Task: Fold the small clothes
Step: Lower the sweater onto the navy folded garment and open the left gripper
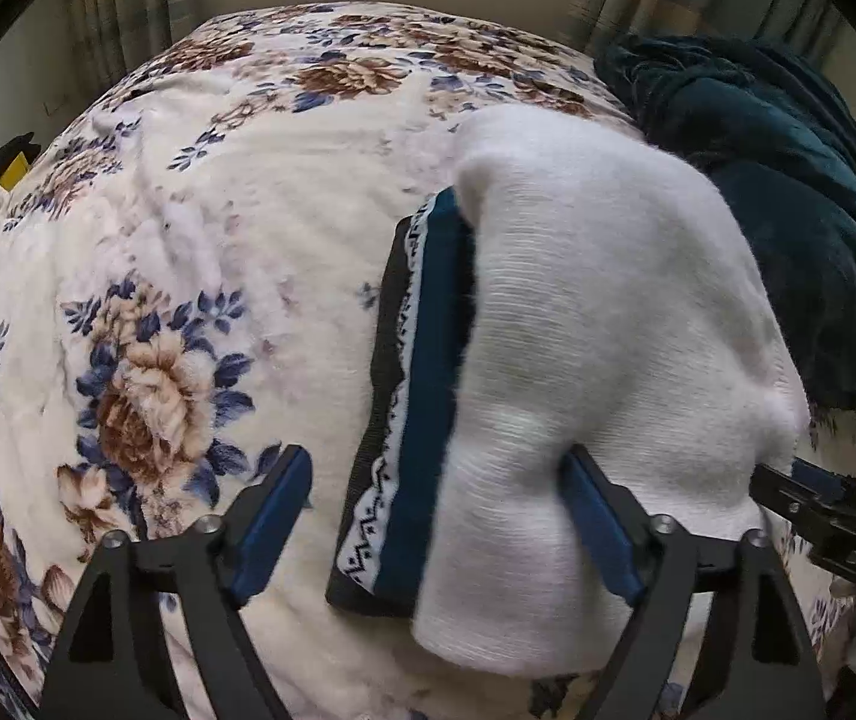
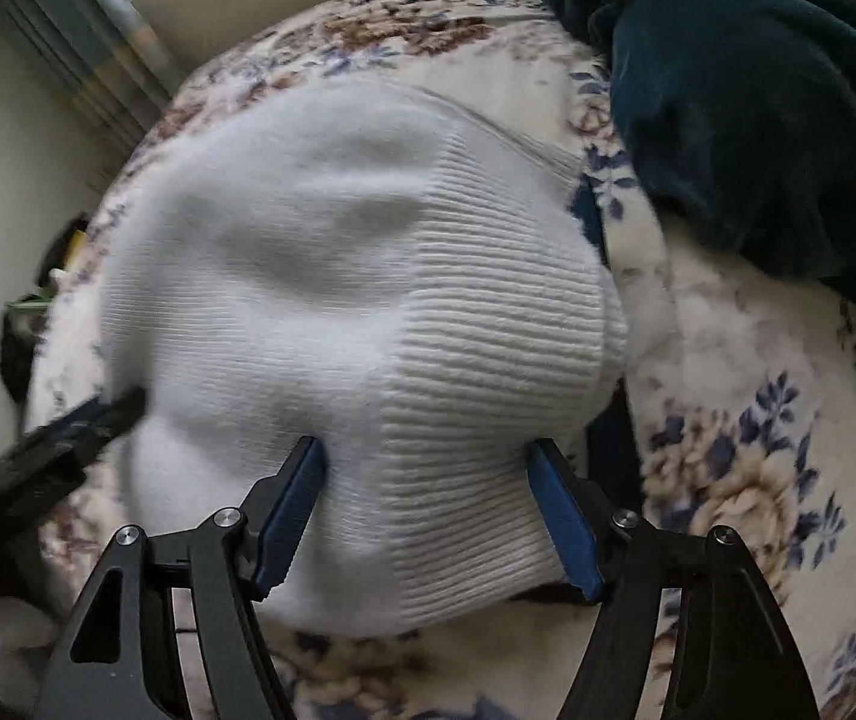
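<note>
1. Broadly, a bed covered by a plush floral blanket (image 1: 200, 192) in cream, brown and blue fills both views; everything else is placed against it.
2. Next, a dark teal velvety throw (image 1: 788, 192) lies bunched at the blanket's far right edge, well apart from both tools; curtains (image 1: 122, 18) hang behind the bed.
3. The white sock (image 2: 356, 312), a soft knit with a ribbed cuff, sits near the middle of the blanket, draped over a darker folded garment (image 1: 422, 396) with a teal band and a white zigzag trim.
4. Only the left wrist view shows that garment's trim and black edge; the right wrist view shows little of it beyond slivers past the sock's right edge, and shows the sock's ribbing and dimples plainly.
5. The left gripper (image 1: 440, 516) stands with jaws spread wide, its right finger against the sock, its left finger over bare blanket.
6. The right gripper (image 2: 434, 510) has jaws parted widely, with the sock's cuff between them; neither pad visibly pinches the cloth.
7. Each view catches the other tool's tip at the sock's side.
</note>
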Motion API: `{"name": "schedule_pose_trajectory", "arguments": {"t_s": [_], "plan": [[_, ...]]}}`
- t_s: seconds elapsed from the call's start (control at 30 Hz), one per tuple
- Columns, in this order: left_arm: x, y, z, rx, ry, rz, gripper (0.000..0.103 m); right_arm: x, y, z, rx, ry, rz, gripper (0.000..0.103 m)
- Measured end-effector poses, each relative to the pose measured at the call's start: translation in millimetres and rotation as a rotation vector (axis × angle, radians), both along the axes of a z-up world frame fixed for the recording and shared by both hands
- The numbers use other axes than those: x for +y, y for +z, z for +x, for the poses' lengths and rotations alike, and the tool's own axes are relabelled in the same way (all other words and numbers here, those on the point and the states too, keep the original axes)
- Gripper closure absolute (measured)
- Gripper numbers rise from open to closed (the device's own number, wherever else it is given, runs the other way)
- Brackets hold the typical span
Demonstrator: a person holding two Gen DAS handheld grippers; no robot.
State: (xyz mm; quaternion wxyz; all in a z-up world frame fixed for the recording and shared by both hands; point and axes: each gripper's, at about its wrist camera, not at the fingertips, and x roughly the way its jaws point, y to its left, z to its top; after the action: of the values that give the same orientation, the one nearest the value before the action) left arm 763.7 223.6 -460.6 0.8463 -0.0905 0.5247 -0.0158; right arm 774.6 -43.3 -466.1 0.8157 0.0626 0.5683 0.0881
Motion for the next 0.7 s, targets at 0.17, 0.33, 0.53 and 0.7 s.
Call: {"name": "schedule_pose_trajectory", "arguments": {"t_s": [0.17, 0.33, 0.53, 0.7], "plan": [[-5, 3, -4, 0.002, 0.0, 0.012, 0.016, 0, -20, 12, 0.036, -0.01, -0.059, 0.026], [-27, 43, -28, -0.046, 0.003, 0.164, 0.012, -8, 2, 1, 0.035, -0.073, -0.063, 0.005], [-33, 82, -71, -0.087, 0.03, 0.184, 0.005, -16, 53, -51, -0.093, -0.126, -0.231, 0.0], [-37, 125, -113, -0.121, 0.054, 0.19, 0.005, -18, 96, -93, -0.147, -0.145, -0.234, 0.0]]}}
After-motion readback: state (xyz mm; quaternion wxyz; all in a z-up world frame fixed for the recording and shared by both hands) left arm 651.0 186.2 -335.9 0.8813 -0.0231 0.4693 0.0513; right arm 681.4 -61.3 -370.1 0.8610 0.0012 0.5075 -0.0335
